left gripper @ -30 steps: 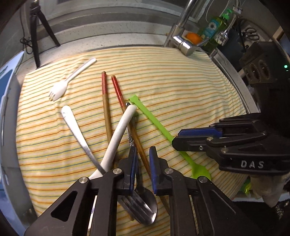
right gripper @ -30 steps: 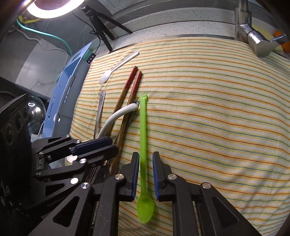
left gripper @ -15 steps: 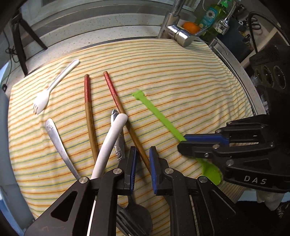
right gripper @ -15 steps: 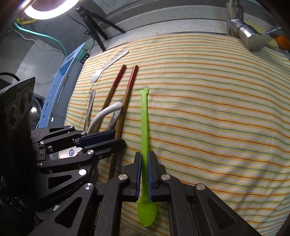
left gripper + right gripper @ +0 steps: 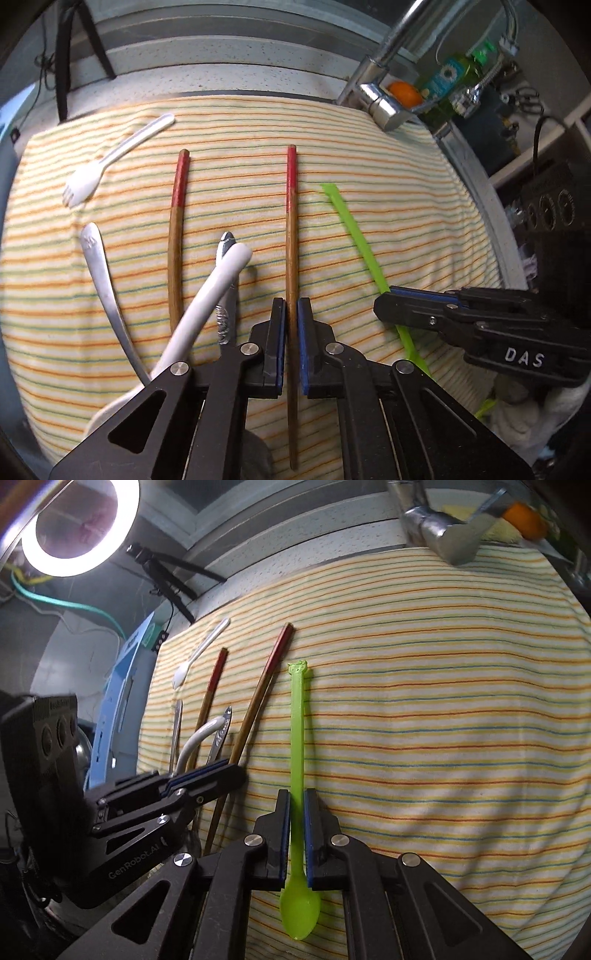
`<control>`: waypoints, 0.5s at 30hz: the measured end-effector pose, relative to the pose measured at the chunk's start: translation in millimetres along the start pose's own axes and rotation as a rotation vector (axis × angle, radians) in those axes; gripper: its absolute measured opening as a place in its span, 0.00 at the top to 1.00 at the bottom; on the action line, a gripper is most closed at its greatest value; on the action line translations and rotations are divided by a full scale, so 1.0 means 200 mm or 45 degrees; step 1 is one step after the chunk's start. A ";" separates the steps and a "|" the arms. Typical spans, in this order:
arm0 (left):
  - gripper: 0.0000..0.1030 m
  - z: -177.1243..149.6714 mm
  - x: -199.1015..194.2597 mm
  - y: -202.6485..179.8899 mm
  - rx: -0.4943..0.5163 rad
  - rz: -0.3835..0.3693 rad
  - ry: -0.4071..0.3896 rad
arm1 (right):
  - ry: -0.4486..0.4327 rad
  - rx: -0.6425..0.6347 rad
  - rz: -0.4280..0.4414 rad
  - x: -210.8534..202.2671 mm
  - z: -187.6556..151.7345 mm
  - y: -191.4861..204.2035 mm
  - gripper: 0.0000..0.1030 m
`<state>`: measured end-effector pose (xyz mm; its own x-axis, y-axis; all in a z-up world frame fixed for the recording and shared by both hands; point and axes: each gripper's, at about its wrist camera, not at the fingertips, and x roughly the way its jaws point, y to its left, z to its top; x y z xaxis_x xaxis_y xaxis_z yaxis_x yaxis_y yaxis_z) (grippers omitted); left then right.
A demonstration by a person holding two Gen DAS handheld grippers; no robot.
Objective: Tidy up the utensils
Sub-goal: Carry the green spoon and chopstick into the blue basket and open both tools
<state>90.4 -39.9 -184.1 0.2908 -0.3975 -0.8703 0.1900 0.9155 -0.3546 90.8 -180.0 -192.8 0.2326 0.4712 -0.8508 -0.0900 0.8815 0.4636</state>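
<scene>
Left gripper (image 5: 291, 314) is clamped on a red-tipped chopstick (image 5: 291, 229), which lies lengthwise on the striped cloth (image 5: 406, 206). Right gripper (image 5: 294, 805) is clamped on the green spoon (image 5: 297, 731), handle pointing away, bowl nearest the camera. The second chopstick (image 5: 176, 236), a metal handle (image 5: 99, 266) and a white fork (image 5: 107, 162) lie to the left.

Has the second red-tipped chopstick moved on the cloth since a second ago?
Yes. The chopstick in the left gripper has swung away from its twin, towards the green spoon.
</scene>
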 end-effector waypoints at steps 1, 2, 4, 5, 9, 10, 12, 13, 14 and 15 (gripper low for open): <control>0.95 -0.01 -0.02 0.01 -0.020 -0.017 -0.009 | -0.010 0.013 0.006 -0.02 0.00 -0.01 0.94; 0.95 -0.01 -0.03 0.01 -0.028 -0.036 -0.015 | -0.019 0.022 0.009 -0.03 0.01 -0.01 0.94; 0.95 -0.01 -0.06 0.01 -0.044 -0.058 -0.039 | -0.035 0.033 0.011 -0.06 0.02 -0.01 0.94; 0.95 -0.01 -0.08 0.01 -0.045 -0.070 -0.051 | -0.044 0.036 0.012 -0.07 0.02 -0.01 0.94; 0.95 -0.02 -0.19 0.06 -0.061 -0.100 -0.103 | -0.071 0.025 0.028 -0.12 0.05 0.04 0.94; 0.95 -0.02 -0.23 0.08 -0.066 -0.103 -0.117 | -0.077 0.018 0.033 -0.13 0.05 0.06 0.94; 0.95 -0.02 -0.27 0.09 -0.070 -0.096 -0.142 | -0.085 0.006 0.042 -0.13 0.07 0.10 0.94; 0.95 -0.02 -0.30 0.11 -0.075 -0.094 -0.155 | -0.088 -0.001 0.048 -0.13 0.08 0.13 0.94; 0.95 -0.02 -0.32 0.13 -0.083 -0.093 -0.168 | -0.089 -0.007 0.053 -0.14 0.08 0.15 0.94; 0.95 -0.02 -0.35 0.15 -0.094 -0.093 -0.186 | -0.089 -0.014 0.060 -0.13 0.09 0.17 0.94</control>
<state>71.1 15.2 -135.6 0.4127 -0.4630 -0.7844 0.1477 0.8838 -0.4439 98.8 -162.8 -149.8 0.2952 0.5093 -0.8084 -0.1130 0.8588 0.4997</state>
